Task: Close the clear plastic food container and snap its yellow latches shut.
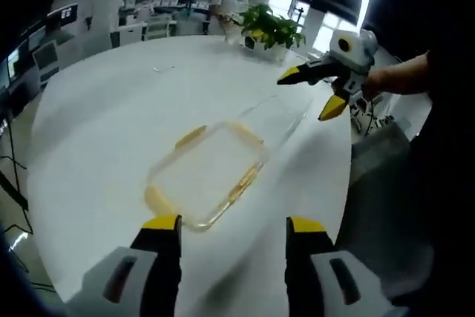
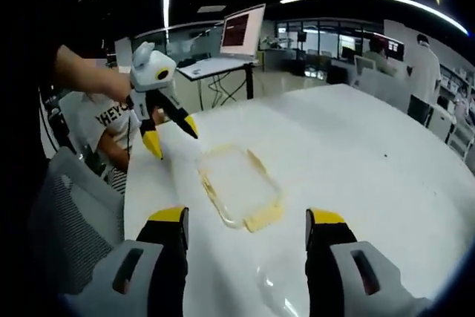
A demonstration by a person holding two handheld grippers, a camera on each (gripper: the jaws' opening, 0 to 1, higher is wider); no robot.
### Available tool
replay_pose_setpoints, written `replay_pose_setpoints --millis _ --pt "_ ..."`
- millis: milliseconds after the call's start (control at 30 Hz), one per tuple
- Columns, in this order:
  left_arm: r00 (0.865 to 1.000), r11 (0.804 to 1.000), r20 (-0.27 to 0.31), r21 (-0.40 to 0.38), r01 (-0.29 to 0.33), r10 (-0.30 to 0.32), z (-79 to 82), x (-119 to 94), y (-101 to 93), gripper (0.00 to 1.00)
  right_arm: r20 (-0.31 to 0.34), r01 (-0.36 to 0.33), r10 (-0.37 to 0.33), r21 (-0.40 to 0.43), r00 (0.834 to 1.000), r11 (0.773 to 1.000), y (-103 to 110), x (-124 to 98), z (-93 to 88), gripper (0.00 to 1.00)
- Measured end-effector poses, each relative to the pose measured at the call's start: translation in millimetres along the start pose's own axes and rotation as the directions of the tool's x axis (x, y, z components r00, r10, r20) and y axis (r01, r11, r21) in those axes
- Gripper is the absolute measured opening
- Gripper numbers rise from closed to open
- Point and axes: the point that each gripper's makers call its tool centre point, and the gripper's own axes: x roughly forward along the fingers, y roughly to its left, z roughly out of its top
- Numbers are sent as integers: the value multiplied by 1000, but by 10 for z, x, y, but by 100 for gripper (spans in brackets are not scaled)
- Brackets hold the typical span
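In the left gripper view, the left gripper has its two yellow-tipped jaws spread wide and holds nothing; the clear rectangular plastic food container with yellow latches lies just ahead of the jaw tips, flat on the round white table. A faint transparent sheet-like shape, probably the container's clear lid, seems to lie just beyond the container's far right corner, though blur makes this uncertain. Further right and well beyond it, the right gripper hangs above the table edge, jaws spread and empty. In the right gripper view, the left gripper hovers ahead and to the left, open, near the container's far corner, while the right gripper's own jaws stand apart with the container ahead between them. By the look of it, the task is at its opening step: nothing is gripped and no latch is touched. The next move likely calls for finding the lid, seating it squarely, then pressing each yellow latch down.
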Motion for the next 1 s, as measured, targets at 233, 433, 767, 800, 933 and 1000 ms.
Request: replay_pose_setpoints --millis 233,433,767,800,933,1000 --pt "999 999 -54 37 13 -11 -21 38 162 51 -65 -54 50 -49 997 997 -40 151 -40 61" --pt "993 996 -113 91 25 -15 -56 67 310 50 -129 -91 79 -89 989 992 -79 234 -76 59" --pt "985 982 -170 179 57 -27 -24 159 390 43 -211 -118 93 -108 973 987 -172 365 -173 57" --pt "983 980 -179 191 60 -25 -33 166 407 43 -225 -127 98 -117 969 985 -166 378 -191 57" --pt "978 970 -210 234 65 -15 -46 189 500 42 -296 -170 109 -190 949 967 -168 452 -275 56" --pt "976 967 -216 245 66 -12 -47 208 557 41 -314 -183 114 -202 943 962 -167 499 -286 55"
